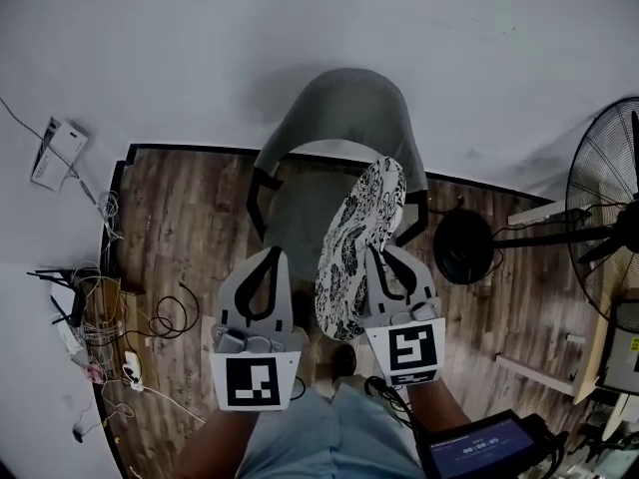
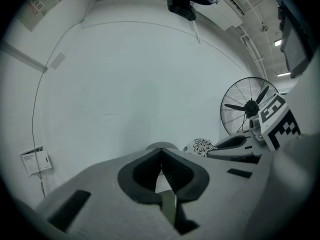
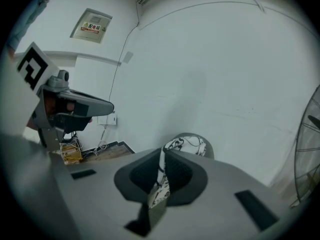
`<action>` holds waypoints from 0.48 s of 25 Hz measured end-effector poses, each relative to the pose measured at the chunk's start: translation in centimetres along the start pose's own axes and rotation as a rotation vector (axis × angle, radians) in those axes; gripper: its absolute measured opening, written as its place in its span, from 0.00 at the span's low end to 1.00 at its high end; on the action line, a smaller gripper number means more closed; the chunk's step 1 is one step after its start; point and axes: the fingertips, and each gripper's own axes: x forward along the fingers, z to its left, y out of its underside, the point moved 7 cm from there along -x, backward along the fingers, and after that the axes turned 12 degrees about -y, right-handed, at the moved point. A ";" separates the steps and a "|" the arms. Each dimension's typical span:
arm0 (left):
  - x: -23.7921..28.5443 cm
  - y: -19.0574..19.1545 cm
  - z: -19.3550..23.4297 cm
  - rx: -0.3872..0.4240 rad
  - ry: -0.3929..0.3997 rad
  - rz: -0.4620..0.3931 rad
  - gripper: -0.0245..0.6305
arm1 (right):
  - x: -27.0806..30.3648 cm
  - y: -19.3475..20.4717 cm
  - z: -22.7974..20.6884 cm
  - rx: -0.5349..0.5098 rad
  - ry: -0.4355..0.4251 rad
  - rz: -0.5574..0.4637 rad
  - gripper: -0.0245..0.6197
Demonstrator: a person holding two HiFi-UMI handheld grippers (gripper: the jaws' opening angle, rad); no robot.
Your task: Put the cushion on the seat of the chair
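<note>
Grey left gripper (image 1: 270, 251), right gripper (image 1: 382, 255), blue trousers (image 1: 329, 439)

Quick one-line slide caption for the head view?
Right gripper holds the cushion on edge in front of the chair; left gripper shut and empty.

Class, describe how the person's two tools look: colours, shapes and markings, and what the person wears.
The left tool and right tool match. Each has a pale grey, flat, tapering body with a dark teardrop-shaped opening between the jaws. At the back of each sits a white cube bearing a black square marker. The person wears pale blue clothing, and no sleeves show.
</note>
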 end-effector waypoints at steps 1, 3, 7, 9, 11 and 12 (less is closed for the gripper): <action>0.4 0.3 0.7 0.000 -0.005 0.009 0.05 | 0.8 -0.1 0.1 0.000 -0.006 0.014 0.06; 1.2 1.0 2.3 -0.007 -0.019 0.025 0.05 | 2.6 -0.3 0.5 0.000 -0.021 0.038 0.06; 2.5 2.3 5.6 -0.026 -0.052 0.053 0.05 | 6.6 -0.7 1.5 -0.010 -0.059 0.058 0.06; 3.1 2.8 7.3 -0.032 -0.071 0.068 0.05 | 8.5 -1.3 1.9 -0.009 -0.073 0.056 0.06; 3.6 3.3 8.7 -0.035 -0.088 0.081 0.05 | 10.1 -2.1 2.1 -0.007 -0.081 0.054 0.06; 3.8 3.4 9.2 -0.034 -0.094 0.086 0.05 | 10.9 -2.4 2.2 -0.006 -0.084 0.053 0.06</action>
